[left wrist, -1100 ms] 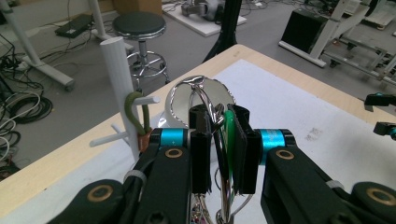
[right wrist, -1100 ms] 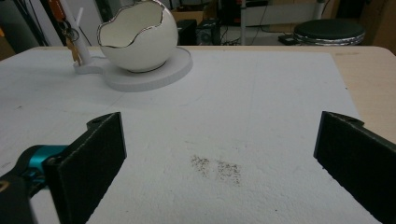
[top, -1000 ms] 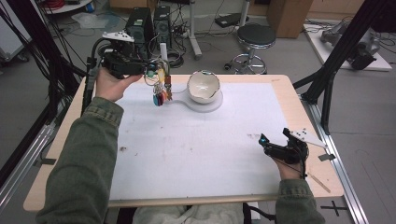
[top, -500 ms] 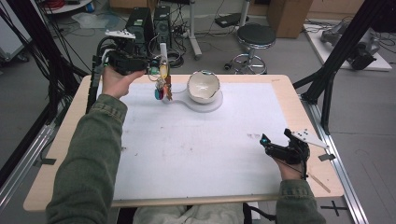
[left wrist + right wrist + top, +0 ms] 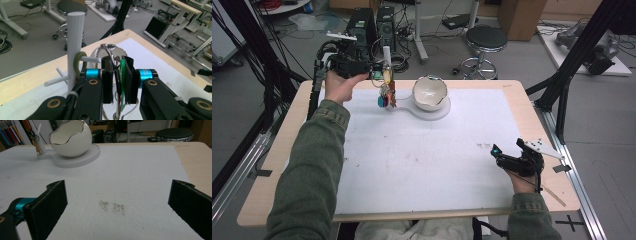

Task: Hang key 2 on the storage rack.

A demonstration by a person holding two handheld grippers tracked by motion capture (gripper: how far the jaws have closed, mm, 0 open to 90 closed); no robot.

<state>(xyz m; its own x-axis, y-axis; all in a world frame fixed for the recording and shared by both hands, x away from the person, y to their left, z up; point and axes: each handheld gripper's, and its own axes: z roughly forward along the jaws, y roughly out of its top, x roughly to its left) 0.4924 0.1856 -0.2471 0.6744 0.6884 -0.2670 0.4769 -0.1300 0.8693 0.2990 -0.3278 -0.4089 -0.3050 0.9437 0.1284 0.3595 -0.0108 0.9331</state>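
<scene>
My left gripper (image 5: 382, 76) is at the far left of the table, shut on a metal key ring (image 5: 109, 49) with a green tag (image 5: 123, 73) between its pads. A bunch of colourful keys and tags (image 5: 385, 98) hangs below it. Just beyond the jaws stands a white peg stand (image 5: 75, 37), with a green loop (image 5: 77, 63) hooked on one peg (image 5: 92, 59). A white egg-shaped bowl (image 5: 429, 92) sits on a round base (image 5: 436, 113) to the right of the stand. My right gripper (image 5: 119, 196) rests open near the table's front right, with nothing between its jaws.
A white mat (image 5: 422, 160) covers most of the wooden table (image 5: 532, 115). A small dark smudge (image 5: 111, 207) marks the mat in front of the right gripper. A stool (image 5: 486, 40) and black frame legs (image 5: 562, 85) stand beyond the table.
My left hand has shifted a little to the right and lower, carrying the key bunch closer to the peg stand. The right hand has stayed put.
</scene>
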